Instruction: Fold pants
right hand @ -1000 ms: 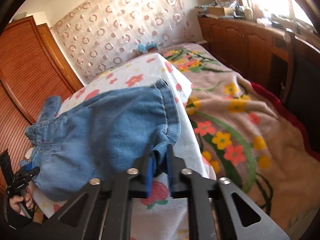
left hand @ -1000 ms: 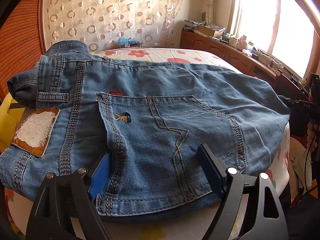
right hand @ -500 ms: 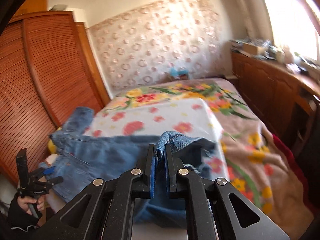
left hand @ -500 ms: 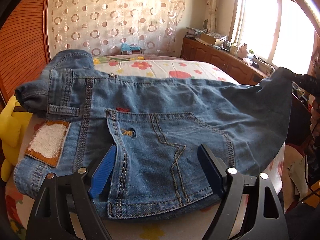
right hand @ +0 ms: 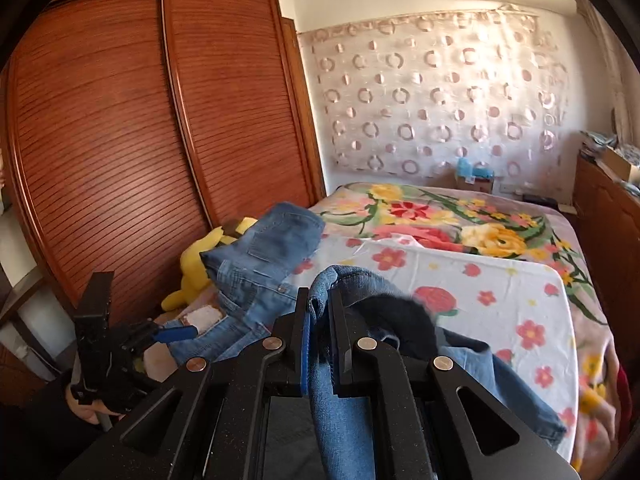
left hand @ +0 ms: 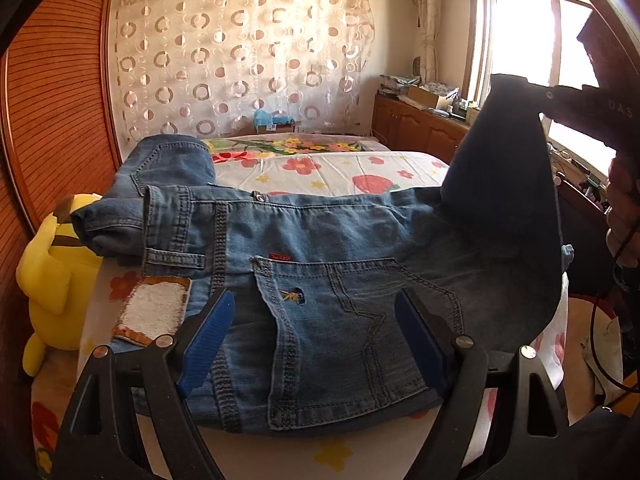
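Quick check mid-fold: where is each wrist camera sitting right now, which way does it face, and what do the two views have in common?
Left wrist: low at the near bed edge, facing the curtain wall across the jeans; open left tongs straddle the back pocket; right tongs lift denim.
Right wrist: raised, facing the wardrobe; right tongs clamp denim; left tongs at lower left.
Shared: jeans, yellow plush, floral sheet.

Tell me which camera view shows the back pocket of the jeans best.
The left wrist view: the back pocket lies flat between the open left gripper, stitching fully visible. In the right wrist view the pocket is hidden behind the right gripper, which is shut on the jeans.
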Demonstrator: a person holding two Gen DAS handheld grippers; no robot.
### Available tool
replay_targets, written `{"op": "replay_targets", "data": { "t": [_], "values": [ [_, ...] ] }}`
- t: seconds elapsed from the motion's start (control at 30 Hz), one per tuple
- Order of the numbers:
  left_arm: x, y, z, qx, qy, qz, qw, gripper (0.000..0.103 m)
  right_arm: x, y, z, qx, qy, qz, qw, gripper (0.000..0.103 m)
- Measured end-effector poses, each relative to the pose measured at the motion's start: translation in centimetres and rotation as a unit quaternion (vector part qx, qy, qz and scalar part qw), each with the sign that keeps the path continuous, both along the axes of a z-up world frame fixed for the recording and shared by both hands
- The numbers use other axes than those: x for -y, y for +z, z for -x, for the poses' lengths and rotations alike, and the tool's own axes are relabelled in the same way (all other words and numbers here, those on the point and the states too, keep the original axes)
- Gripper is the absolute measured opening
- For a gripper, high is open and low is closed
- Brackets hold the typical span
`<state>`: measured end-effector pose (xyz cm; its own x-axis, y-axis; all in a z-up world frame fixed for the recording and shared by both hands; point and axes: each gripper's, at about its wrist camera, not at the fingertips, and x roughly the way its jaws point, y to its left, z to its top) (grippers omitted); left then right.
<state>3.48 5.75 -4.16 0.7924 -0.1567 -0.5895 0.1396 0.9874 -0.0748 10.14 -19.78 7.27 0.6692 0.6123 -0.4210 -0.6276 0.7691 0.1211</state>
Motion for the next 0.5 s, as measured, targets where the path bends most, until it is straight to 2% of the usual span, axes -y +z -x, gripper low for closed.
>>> {"op": "replay_targets", "data": {
  "t": [0.13, 0.17, 0.33, 0.5],
  "values": [
    [-0.6, 0.0, 0.2, 0.001, 0.004, 0.006, 1.0000, 0.083, -2.1, -1.3, -1.6, -0.026, 0.010, 0.013, 1.000, 0.009],
    [-0.8, 0.0, 0.3, 0.001, 0.005, 0.005, 1.0000, 0.083, -1.9, -1.5, -2.9, -0.032, 0.004, 0.020, 0.999, 0.018],
    [-1.1, -0.1, 0.0, 0.001, 0.007, 0.009, 0.9999, 0.083, -1.9, -0.5, -4.1, -0.035, -0.014, 0.022, 0.999, 0.047],
    [-0.3, -0.1, -0.8, 0.002, -0.003, 0.008, 1.0000, 0.083, -0.6, -1.1, -2.7, -0.025, -0.039, 0.036, 0.998, 0.048]
  ]
}}
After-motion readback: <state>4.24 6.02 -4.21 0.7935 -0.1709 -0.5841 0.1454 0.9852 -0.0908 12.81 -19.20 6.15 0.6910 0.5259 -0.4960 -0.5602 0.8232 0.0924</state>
